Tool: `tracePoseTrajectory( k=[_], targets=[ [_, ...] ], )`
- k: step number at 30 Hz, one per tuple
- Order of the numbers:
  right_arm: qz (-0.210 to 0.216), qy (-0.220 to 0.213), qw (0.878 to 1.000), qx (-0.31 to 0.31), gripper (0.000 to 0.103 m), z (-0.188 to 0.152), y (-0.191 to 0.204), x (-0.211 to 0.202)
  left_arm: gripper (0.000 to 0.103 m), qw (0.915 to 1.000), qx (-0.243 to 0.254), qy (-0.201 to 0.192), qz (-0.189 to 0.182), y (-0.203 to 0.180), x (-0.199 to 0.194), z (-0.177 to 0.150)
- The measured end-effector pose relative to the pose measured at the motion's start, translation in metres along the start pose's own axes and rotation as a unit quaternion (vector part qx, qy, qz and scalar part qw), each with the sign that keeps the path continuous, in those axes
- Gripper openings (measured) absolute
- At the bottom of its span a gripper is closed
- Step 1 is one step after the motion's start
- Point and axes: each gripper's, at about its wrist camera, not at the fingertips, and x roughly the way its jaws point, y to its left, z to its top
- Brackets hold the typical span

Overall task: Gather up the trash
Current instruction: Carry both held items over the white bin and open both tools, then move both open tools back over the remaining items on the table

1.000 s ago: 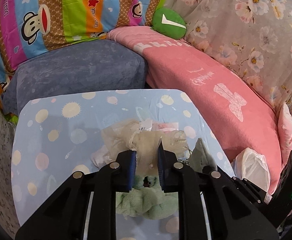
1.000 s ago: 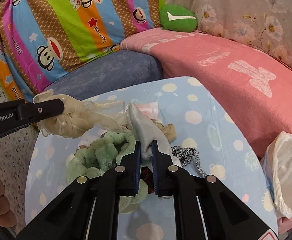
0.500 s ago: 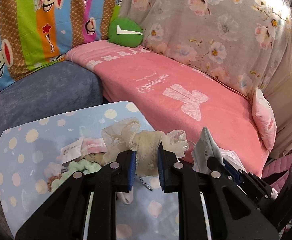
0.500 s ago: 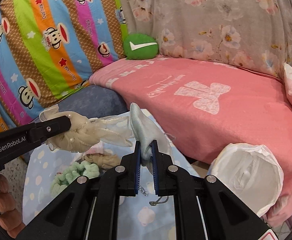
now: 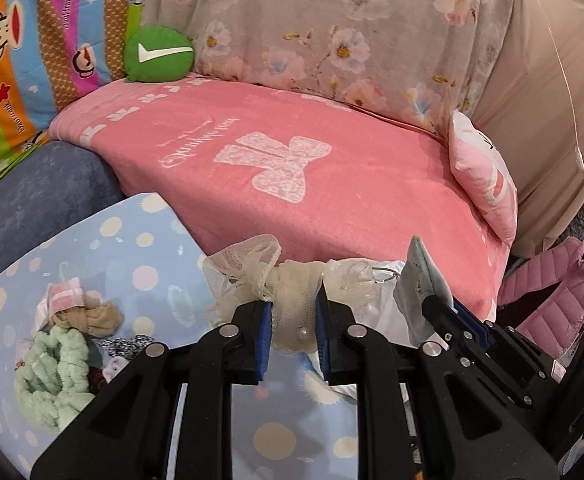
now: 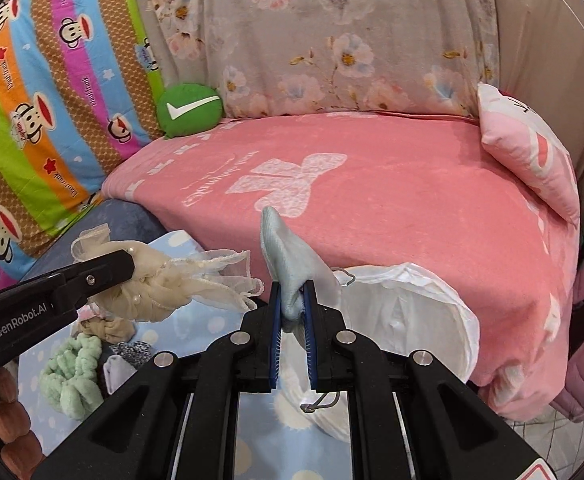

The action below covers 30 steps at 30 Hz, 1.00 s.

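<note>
My left gripper is shut on a cream lace cloth and holds it in the air above the table's right edge; it also shows in the right wrist view. My right gripper is shut on a pale blue cloth, also seen in the left wrist view. A white trash bag stands open just beyond and to the right of both grippers, against the pink sofa.
A pile of cloth scraps lies on the dotted blue table: a mint fluffy piece, a tan knot, a pink-white piece. A pink sofa seat, a green cushion and a pink pillow lie behind.
Both grippers have lifted their cloths off the pile and swung right, towards the white bag. The bag now sits close in front of them.
</note>
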Motion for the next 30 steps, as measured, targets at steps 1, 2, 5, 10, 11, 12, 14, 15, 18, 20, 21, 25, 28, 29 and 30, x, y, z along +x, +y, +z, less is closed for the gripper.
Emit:
tracePoseTrajectory(
  k=[1,2,5,10,11,12,14,15,18,20,21,25,28,29,30],
  targets=[
    [-0.004,0.002,1.0,0.005,0.01,-0.002,-0.008,0.001,0.018,1.0,0.005,0.004,-0.005,-0.007,0.005,-0.001],
    [-0.009,0.004,1.0,0.011,0.01,-0.003,-0.017,0.004,0.018,0.9999,0.009,0.009,-0.012,-0.014,0.011,-0.001],
    [-0.021,0.012,0.999,0.025,0.01,-0.009,-0.038,0.01,0.019,0.9992,0.021,0.023,-0.026,-0.035,0.031,-0.001],
    [-0.036,0.027,0.998,0.043,0.01,-0.015,-0.066,0.025,0.019,0.998,0.026,0.039,-0.042,-0.054,0.058,-0.001],
    [-0.038,0.029,0.998,0.046,0.01,-0.016,-0.07,0.027,0.021,0.9978,0.026,0.042,-0.045,-0.058,0.063,-0.002],
    [-0.04,0.032,0.998,0.048,0.01,-0.017,-0.073,0.03,0.021,0.9974,0.027,0.043,-0.05,-0.061,0.068,-0.002],
    [-0.043,0.034,0.997,0.05,0.012,-0.017,-0.077,0.034,0.027,0.997,0.026,0.043,-0.058,-0.065,0.076,-0.002],
    [-0.044,0.035,0.997,0.051,0.014,-0.017,-0.08,0.036,0.033,0.9972,0.024,0.042,-0.057,-0.066,0.078,-0.002],
    [-0.052,0.028,0.997,0.053,0.032,-0.015,-0.083,0.037,0.052,0.9988,0.014,0.031,-0.036,-0.064,0.082,-0.001],
    [-0.064,0.018,0.996,0.054,0.051,-0.014,-0.084,0.035,0.062,0.9994,0.012,0.024,-0.023,-0.061,0.082,0.0],
    [-0.067,0.014,0.996,0.053,0.053,-0.014,-0.083,0.034,0.064,0.9996,0.01,0.021,-0.014,-0.059,0.081,0.001],
    [-0.066,0.014,0.996,0.05,0.057,-0.013,-0.08,0.033,0.064,0.9998,0.002,0.019,-0.004,-0.049,0.078,0.002],
    [-0.071,0.009,0.996,0.044,0.065,-0.015,-0.073,0.028,0.065,0.9998,-0.002,0.018,0.003,-0.042,0.074,0.001],
    [-0.072,0.007,0.997,0.041,0.066,-0.016,-0.071,0.027,0.065,0.9998,-0.003,0.017,0.005,-0.04,0.073,0.0],
    [-0.073,0.006,0.997,0.039,0.067,-0.017,-0.069,0.026,0.065,0.9998,-0.004,0.016,0.008,-0.037,0.071,-0.001]
  ],
)
